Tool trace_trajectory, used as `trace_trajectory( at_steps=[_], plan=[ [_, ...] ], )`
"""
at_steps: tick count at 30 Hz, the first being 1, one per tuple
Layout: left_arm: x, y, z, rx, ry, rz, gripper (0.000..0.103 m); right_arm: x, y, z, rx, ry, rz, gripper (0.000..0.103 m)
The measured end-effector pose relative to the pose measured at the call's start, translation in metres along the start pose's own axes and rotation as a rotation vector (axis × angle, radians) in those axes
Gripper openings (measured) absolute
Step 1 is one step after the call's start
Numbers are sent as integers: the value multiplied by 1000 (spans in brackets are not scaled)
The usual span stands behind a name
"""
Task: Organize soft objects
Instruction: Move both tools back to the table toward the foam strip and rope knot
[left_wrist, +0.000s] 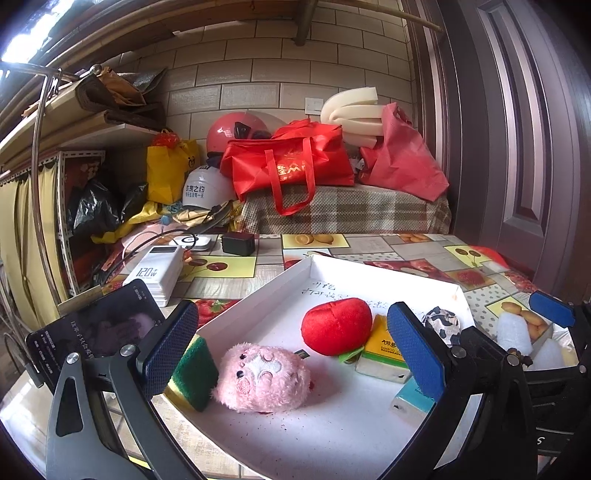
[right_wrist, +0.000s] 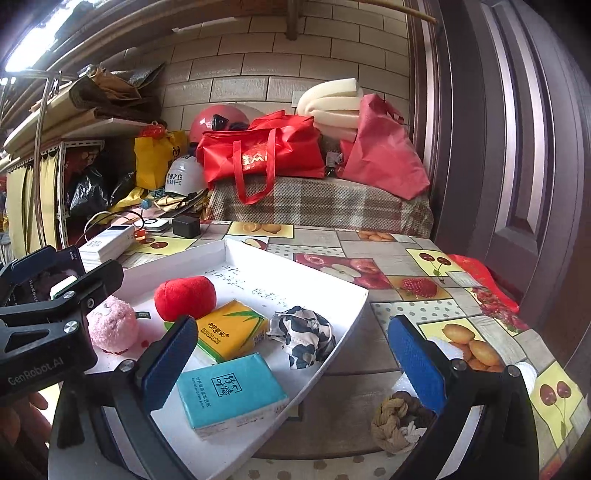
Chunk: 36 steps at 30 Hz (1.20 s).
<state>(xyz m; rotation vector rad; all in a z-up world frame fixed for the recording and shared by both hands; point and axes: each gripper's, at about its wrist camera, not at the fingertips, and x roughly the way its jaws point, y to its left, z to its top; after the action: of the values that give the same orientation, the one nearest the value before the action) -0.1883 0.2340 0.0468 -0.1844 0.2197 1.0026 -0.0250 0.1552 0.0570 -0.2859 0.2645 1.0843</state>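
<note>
Here the white tray sits on the bench, which wears a fruit-print cloth. In the tray lie a pink plush, a red plush, a yellow tissue pack, a teal tissue pack, a cow-print cloth and a green sponge propped against the left wall. Beyond the tray stand a power bank and a black charger; a phone leans at the tray's left.

Only the right wrist view shows a rope knot on the bench just outside the tray, partly behind the right finger, and the teal pack whole. The left view alone shows the sponge; there a finger hides most of both tissue packs.

The left gripper has its jaws wide apart, straddling the pink and red plush without touching either. The right gripper stands fully spread over the tray's right edge, gripping nothing; its left finger overlaps the tissue packs.
</note>
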Motion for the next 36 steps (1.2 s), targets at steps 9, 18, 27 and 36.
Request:
trace_trajectory(
  at_steps=[9, 18, 27, 36],
  plan=[
    [-20, -5, -4, 2, -13, 6, 103, -33, -4, -12, 16, -47, 75, 103],
    [-37, -14, -9, 22, -12, -49, 103, -67, -37, -27, 107, -67, 95, 103],
    [-63, -71, -19, 149, 21, -264, 103, -107, -135, -50, 285, 21, 91, 103],
    [-59, -144, -27, 273, 174, -488, 103, -120, -203, -84, 296, 231, 92, 103]
  ],
)
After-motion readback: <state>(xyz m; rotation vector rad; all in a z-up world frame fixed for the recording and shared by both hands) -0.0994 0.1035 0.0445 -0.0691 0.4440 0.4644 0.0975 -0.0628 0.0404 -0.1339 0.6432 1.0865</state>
